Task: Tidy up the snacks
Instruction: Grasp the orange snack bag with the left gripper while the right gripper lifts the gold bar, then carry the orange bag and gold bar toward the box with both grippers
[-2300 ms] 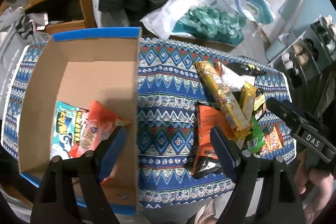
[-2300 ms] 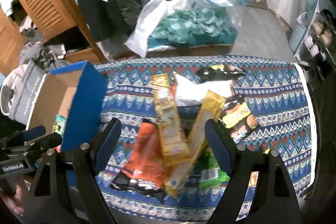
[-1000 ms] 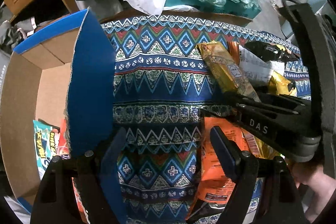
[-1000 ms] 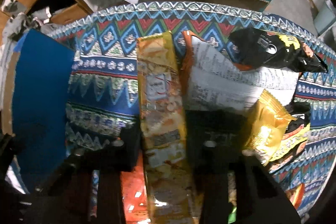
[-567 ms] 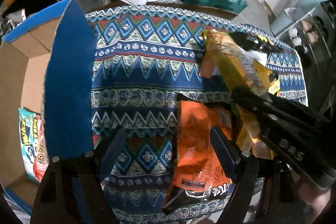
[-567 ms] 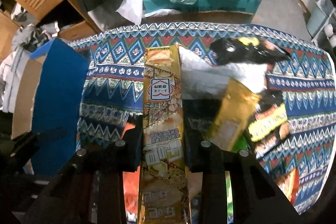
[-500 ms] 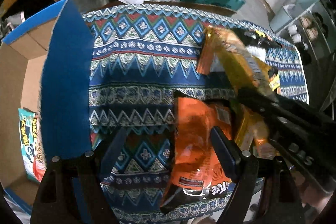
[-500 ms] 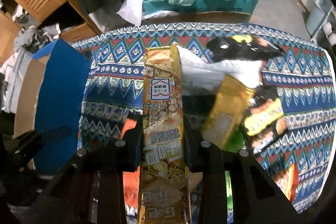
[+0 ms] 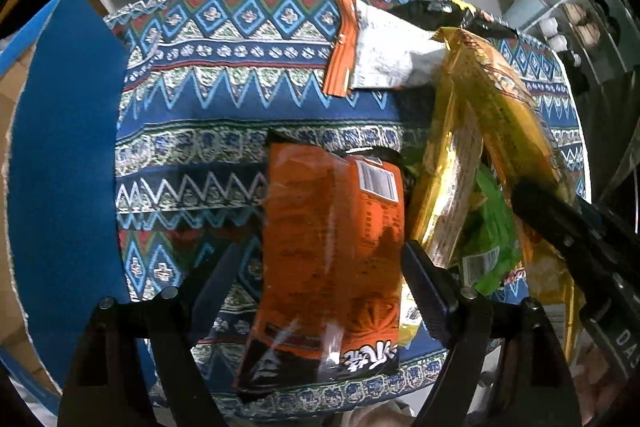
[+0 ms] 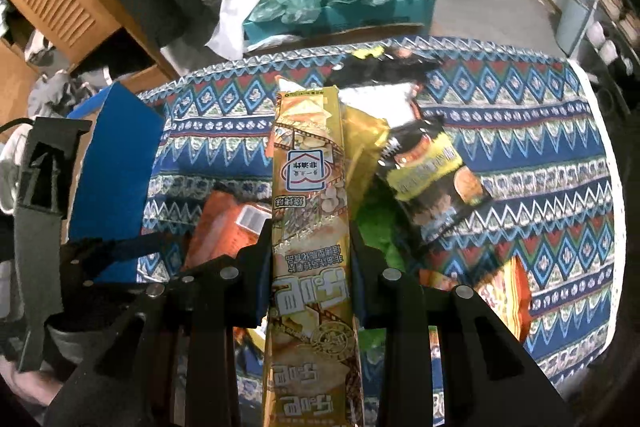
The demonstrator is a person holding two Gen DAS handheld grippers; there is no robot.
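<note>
Left gripper (image 9: 320,275) spread wide, straddling orange snack bag (image 9: 332,259) on patterned cloth (image 9: 208,99).

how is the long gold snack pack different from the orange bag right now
The long gold snack pack is narrow and box-like, clamped in the right gripper and raised above the pile; the orange bag is wider and crinkly, lying flat on the patterned cloth between the open left gripper fingers, ungripped. Both are sealed snacks.

Long gold snack pack (image 10: 310,211) now lifted, right jaws newly closed.
</note>
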